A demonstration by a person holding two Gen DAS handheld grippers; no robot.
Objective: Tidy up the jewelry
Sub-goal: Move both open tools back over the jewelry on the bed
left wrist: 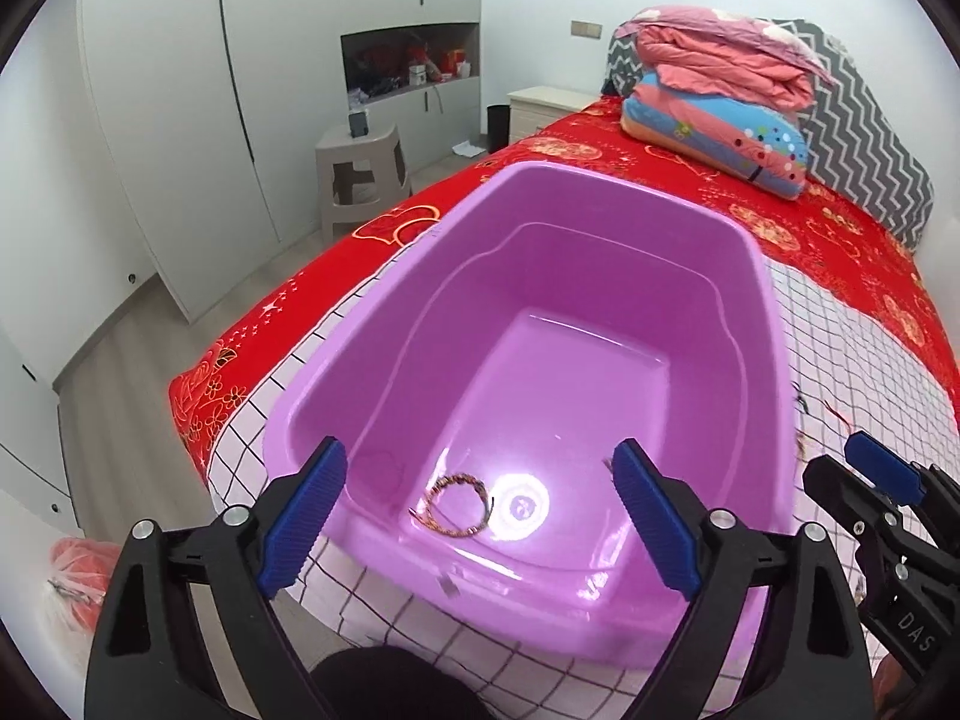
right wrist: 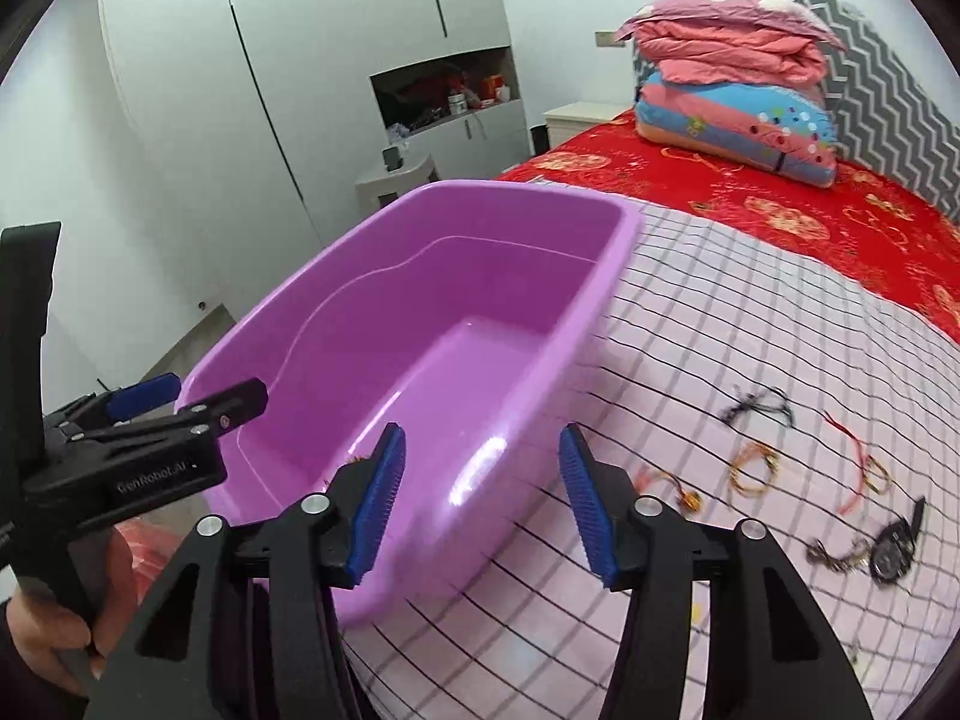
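Inside the purple tub [left wrist: 600, 276], one beaded bracelet [left wrist: 457, 504] lies on the floor near its front wall.

More bracelets [right wrist: 753, 468] and a wristwatch [right wrist: 895, 546] lie on the checked cloth [right wrist: 750, 312] beside the tub; left gripper [left wrist: 480, 516] and right gripper [right wrist: 480, 498] both hover, fingers apart, holding nothing.

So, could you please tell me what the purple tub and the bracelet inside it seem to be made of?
The purple rectangular tub looks like glossy moulded plastic: smooth walls, bright glare on its floor. The small brown ring-shaped bracelet seems braided cord or beads, matte and textured with loose ends; too small to be sure.
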